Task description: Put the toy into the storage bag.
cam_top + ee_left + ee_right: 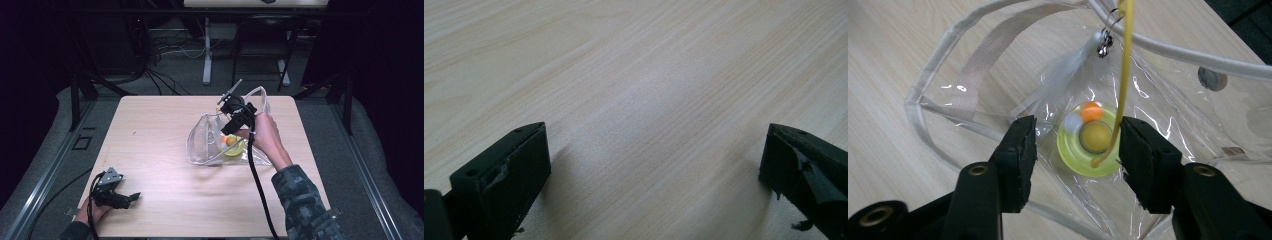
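On the table [160, 130] a clear bag [205, 142] lies right of centre, a yellow toy [1089, 145] inside. The right gripper [1075, 150] hovers directly above it, jaws spread and empty. The left gripper [131, 197] rests well apart, released.

table [634, 75]: matt pale wood | bag [1168, 115]: glossy clear plastic, probably

table [160, 150]: pale wood grain | bag [1168, 100]: clear (white trim) | toy [1089, 145]: yellow-green, orange ball | sleeve [305, 200]: camouflage
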